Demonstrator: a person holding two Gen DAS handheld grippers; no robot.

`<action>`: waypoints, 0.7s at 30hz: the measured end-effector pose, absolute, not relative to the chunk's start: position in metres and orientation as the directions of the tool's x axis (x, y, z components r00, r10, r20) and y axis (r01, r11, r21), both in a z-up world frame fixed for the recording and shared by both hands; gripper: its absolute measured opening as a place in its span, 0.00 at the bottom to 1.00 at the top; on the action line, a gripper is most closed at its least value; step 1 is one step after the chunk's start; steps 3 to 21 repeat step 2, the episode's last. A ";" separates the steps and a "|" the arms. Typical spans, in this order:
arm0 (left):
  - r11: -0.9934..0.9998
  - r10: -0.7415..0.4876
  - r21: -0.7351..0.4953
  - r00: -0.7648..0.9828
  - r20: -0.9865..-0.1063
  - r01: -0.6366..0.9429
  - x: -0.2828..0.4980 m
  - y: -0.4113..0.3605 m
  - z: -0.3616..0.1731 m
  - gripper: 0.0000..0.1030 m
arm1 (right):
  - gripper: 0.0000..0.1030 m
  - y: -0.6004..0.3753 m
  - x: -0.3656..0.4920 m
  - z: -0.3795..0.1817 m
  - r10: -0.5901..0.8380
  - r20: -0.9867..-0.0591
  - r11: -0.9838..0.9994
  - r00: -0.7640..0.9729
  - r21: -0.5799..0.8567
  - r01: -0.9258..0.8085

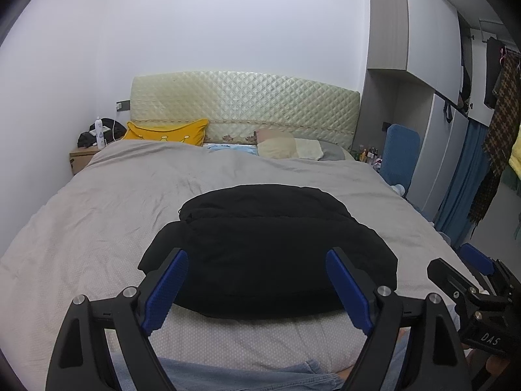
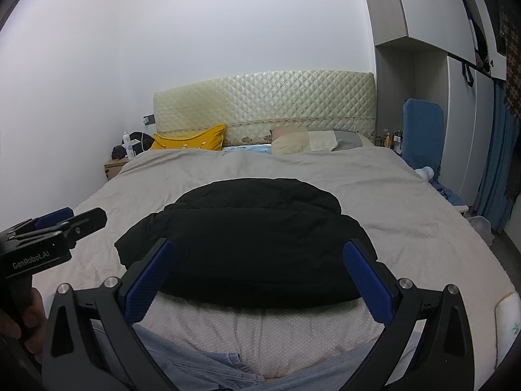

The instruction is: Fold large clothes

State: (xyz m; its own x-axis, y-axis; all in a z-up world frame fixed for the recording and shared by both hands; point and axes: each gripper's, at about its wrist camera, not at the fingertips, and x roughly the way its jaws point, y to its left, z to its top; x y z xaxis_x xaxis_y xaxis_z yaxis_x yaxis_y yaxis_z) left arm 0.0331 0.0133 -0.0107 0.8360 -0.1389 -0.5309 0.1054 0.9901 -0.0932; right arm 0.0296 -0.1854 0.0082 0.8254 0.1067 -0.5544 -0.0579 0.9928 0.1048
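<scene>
A black garment [image 1: 270, 247] lies folded into a compact bundle on the grey bed cover [image 1: 97, 215], near the bed's front edge. It also shows in the right wrist view [image 2: 247, 247]. My left gripper [image 1: 257, 257] is open and empty, held above the near side of the bundle, its blue pads [image 1: 166, 290] spread wide. My right gripper [image 2: 257, 251] is open and empty too, hovering over the same near edge. Each gripper shows at the side of the other's view.
A yellow pillow [image 1: 166, 132], beige pillows [image 1: 286, 148] and a quilted headboard [image 1: 244, 104] are at the far end. A nightstand [image 1: 83, 158] with a bottle stands far left. Wardrobe, blue chair [image 1: 400, 153] and hanging clothes [image 1: 501, 110] line the right. Denim cloth [image 2: 202, 365] lies at the front edge.
</scene>
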 end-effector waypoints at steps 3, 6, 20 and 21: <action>0.991 -0.134 -0.092 0.835 -0.533 0.100 0.034 0.014 -0.012 0.84 | 1.00 -0.185 0.030 0.008 0.103 -0.555 0.993 0.826 0.099 -0.058; 0.991 -0.134 -0.092 0.835 -0.533 0.100 0.034 0.014 -0.012 0.84 | 1.00 -0.185 0.030 0.008 0.103 -0.555 0.993 0.826 0.099 -0.058; 0.991 -0.134 -0.092 0.835 -0.533 0.100 0.034 0.014 -0.012 0.84 | 1.00 -0.185 0.030 0.008 0.103 -0.555 0.993 0.826 0.099 -0.058; 0.991 -0.134 -0.092 0.835 -0.533 0.100 0.034 0.014 -0.012 0.84 | 1.00 -0.185 0.030 0.008 0.103 -0.555 0.993 0.826 0.099 -0.058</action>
